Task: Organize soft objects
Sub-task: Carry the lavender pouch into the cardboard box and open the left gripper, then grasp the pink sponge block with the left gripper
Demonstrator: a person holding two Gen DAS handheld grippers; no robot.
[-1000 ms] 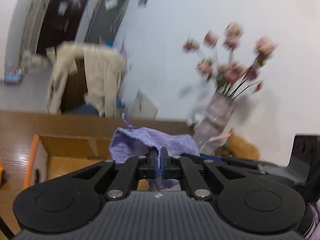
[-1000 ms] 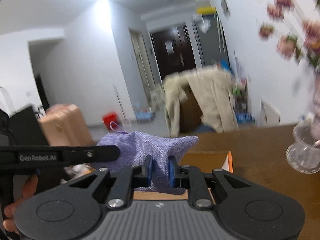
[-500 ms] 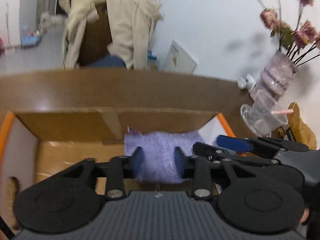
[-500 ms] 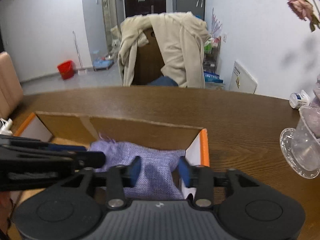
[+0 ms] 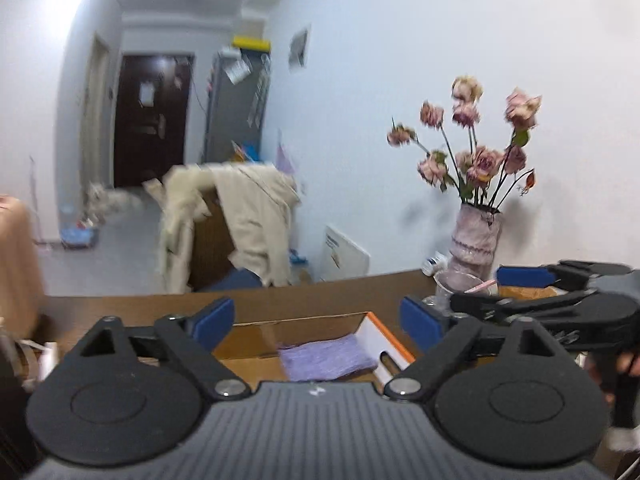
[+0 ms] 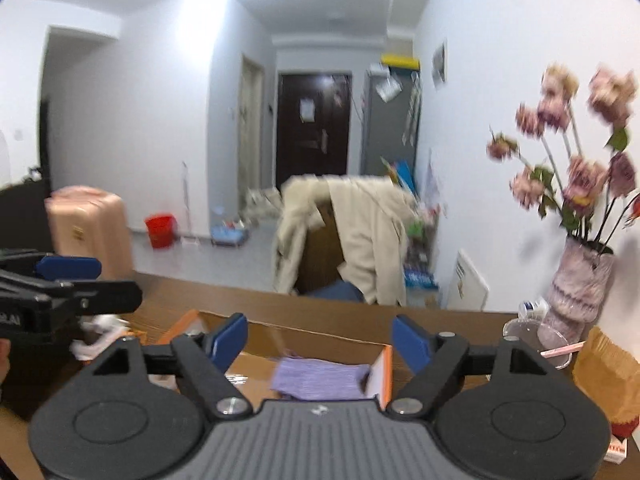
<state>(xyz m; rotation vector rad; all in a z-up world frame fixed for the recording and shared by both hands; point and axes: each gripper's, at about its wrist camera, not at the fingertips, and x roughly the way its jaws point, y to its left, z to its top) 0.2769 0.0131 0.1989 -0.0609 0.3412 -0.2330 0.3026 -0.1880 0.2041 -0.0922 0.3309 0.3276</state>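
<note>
Purple cloth pouch (image 5: pixel 328 360) lies inside the cardboard box (image 5: pixel 256 332) on the table, at its right end; left gripper (image 5: pixel 318 318) and right gripper (image 6: pixel 320 338) are opening their jaws, both empty.

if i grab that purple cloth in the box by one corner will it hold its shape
Probably not: the purple cloth looks like thin woven fabric, lying slumped in the cardboard box, so it would likely droop. It seems light and unlikely to slip.
</note>
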